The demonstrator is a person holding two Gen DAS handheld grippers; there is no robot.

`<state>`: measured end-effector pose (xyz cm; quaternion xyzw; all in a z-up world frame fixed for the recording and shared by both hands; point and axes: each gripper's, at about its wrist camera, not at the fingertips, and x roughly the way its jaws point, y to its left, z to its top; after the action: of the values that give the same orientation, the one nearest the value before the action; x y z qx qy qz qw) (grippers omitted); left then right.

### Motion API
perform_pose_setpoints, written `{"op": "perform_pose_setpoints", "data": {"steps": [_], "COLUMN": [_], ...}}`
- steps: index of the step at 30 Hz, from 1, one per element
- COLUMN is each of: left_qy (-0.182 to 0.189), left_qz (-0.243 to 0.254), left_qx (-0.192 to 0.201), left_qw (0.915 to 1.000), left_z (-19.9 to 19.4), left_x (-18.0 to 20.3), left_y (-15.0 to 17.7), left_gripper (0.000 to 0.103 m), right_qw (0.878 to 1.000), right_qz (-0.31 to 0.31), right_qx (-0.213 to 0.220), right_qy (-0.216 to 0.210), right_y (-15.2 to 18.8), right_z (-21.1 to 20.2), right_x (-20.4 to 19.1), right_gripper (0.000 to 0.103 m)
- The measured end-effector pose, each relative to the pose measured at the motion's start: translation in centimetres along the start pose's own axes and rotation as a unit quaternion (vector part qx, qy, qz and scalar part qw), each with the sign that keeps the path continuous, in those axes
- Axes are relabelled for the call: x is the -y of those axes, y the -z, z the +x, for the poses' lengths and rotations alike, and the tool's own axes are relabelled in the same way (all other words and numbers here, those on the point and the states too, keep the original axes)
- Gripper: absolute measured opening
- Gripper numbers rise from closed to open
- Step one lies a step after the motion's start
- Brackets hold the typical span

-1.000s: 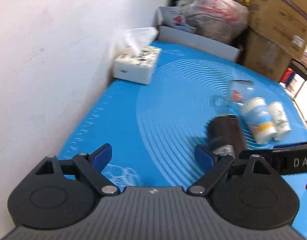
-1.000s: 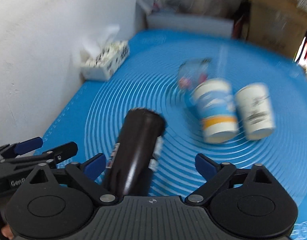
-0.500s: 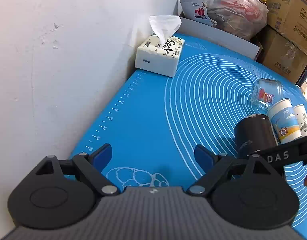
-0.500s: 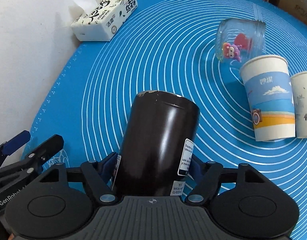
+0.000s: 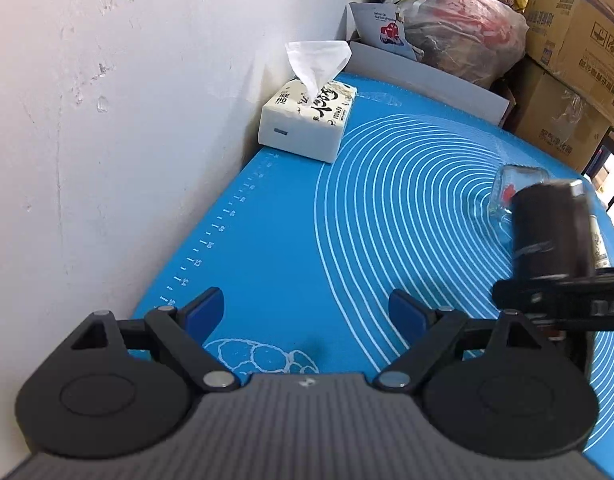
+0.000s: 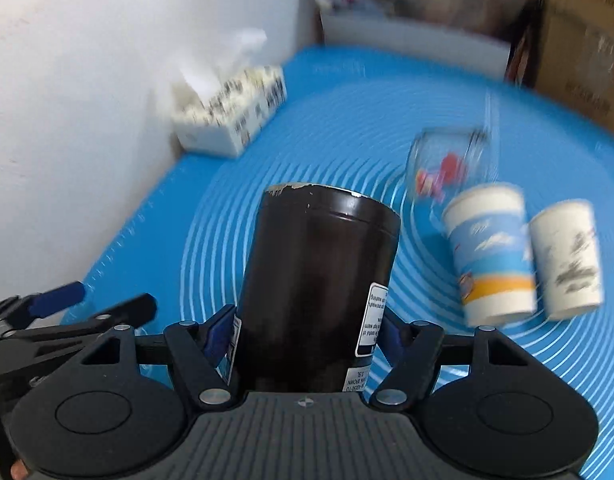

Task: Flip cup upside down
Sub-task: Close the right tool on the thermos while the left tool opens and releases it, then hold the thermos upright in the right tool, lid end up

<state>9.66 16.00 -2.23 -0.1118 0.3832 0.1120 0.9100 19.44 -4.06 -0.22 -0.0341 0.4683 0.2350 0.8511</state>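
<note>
Dark cup (image 6: 315,280) now lifted off the blue mat (image 5: 291,240) – right gripper (image 6: 307,338) clenched on it since half a second ago; left gripper (image 5: 307,312) released, idle – flip rotation comes next.

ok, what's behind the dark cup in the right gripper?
Behind the dark cup: blue mat, and to its right a glass jar. The mat directly behind it is hidden.

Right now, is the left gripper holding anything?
No, the left gripper is open over bare mat; the right gripper holds the cup.
</note>
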Motion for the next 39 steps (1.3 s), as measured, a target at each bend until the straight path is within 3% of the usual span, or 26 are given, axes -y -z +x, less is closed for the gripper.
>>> {"op": "perform_pose_setpoints", "data": {"steps": [5, 14, 25, 39], "left_qy": [0.007, 0.015, 0.016, 0.012], "left_qz": [-0.005, -0.005, 0.005, 0.008], "left_qx": [0.004, 0.005, 0.003, 0.000], "left_qw": [1.0000, 0.9999, 0.9999, 0.9999], "left_z": [-0.3, -0.7, -0.4, -0.2], "left_x": [0.2, 0.7, 1.3, 1.4], "left_y": [0.0, 0.2, 0.3, 0.5], "left_gripper": [0.089, 0.089, 0.089, 0.089], "right_qw": [0.995, 0.967, 0.974, 0.968], "right_qz": [-0.016, -0.034, -0.014, -0.042], "right_qx": [0.099, 0.243, 0.215, 0.228], "right_qy": [0.026, 0.070, 0.074, 0.093], "right_y": [1.3, 3.0, 1.8, 3.3], "right_z": [-3.8, -7.6, -5.3, -5.0], "right_x": [0.1, 0.2, 2.2, 0.5], "right_gripper": [0.069, 0.066, 0.065, 0.065]}}
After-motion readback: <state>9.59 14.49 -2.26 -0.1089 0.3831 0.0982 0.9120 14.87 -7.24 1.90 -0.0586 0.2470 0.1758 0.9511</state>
